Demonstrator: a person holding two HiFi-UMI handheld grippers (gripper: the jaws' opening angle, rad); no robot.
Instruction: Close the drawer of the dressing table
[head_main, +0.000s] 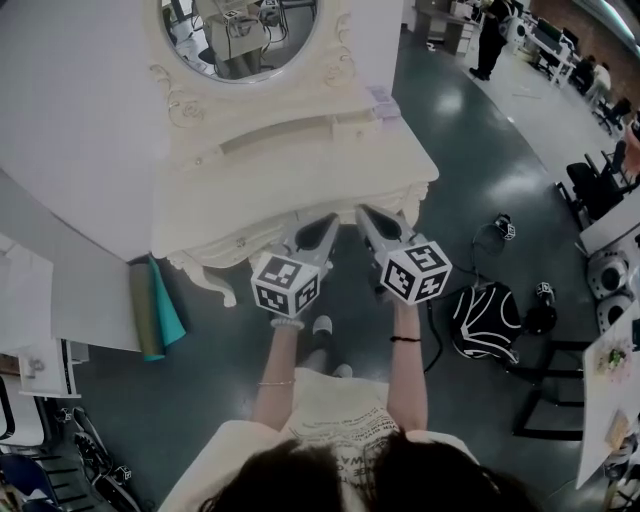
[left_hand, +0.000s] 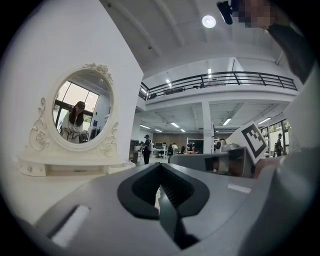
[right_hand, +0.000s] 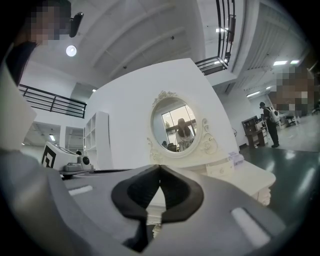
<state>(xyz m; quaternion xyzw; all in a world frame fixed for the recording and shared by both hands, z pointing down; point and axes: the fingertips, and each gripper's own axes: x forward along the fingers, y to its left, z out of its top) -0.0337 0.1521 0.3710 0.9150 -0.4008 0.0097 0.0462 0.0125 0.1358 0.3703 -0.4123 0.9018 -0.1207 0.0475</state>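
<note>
The cream dressing table (head_main: 300, 180) with its oval mirror (head_main: 240, 35) stands in front of me. Both grippers point level at its front edge, side by side. My left gripper (head_main: 325, 222) has its fingertips at the tabletop's front rim and its jaws meet, with nothing between them. My right gripper (head_main: 365, 212) is just to the right of it, also shut and empty. The tabletop overhang hides the drawer front in the head view. The left gripper view shows the left gripper (left_hand: 160, 166) and the mirror (left_hand: 80, 112). The right gripper view shows the right gripper (right_hand: 160, 168) and the mirror (right_hand: 181, 127).
A white wall panel (head_main: 80, 130) stands left of the table, with teal and olive boards (head_main: 155, 305) leaning at its foot. A black bag (head_main: 482, 320) and cables lie on the dark floor to the right. A black chair (head_main: 590, 185) is at the far right.
</note>
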